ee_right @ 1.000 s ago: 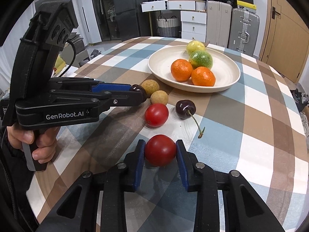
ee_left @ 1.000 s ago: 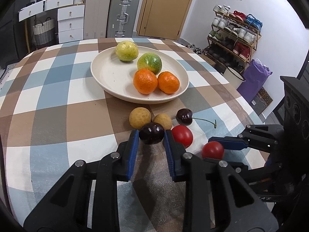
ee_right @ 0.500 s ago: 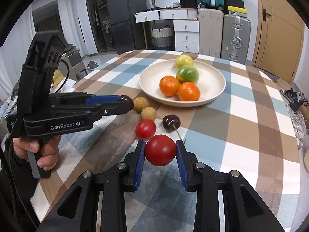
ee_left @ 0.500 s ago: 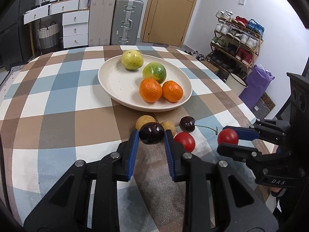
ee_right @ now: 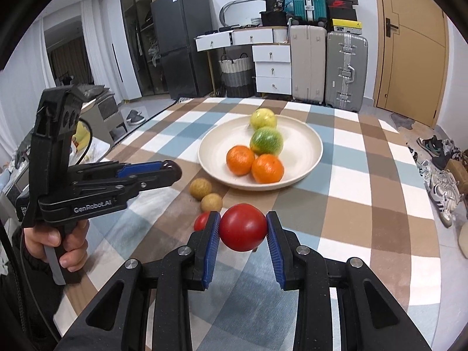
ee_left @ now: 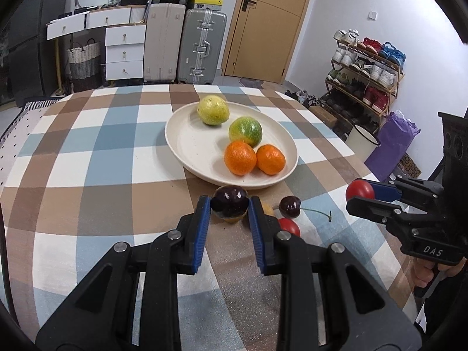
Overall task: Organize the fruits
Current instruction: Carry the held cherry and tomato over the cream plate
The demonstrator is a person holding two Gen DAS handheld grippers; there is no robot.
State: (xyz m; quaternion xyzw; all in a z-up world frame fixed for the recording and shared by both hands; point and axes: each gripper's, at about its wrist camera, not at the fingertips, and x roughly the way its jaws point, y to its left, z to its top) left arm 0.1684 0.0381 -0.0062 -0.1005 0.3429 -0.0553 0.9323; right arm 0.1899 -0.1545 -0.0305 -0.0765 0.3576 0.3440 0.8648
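Item 1. My left hand-held gripper: blue pads clamped on a glossy dark purple cherry. A second ago this fruit sat low over the table; it now rides higher, just short of the near rim of the wide cream round plate.

Item 2. My right hand-held gripper: pads closed on a smooth red cherry tomato, lifted clear of the checked brown, blue and white tablecloth over the same second, well short of the plate.

Item 3. Plate contents: yellow-green round fruit at the far side, green mottled fruit mid-plate, two orange tangerines at the near rim.

Item 4. Loose on the table, near side of the plate: two small tan round fruits, a second dark cherry with a long stem, a second red cherry tomato.

Assessment: both picks look secure, so carrying to the plate comes next; four small fruits would remain.
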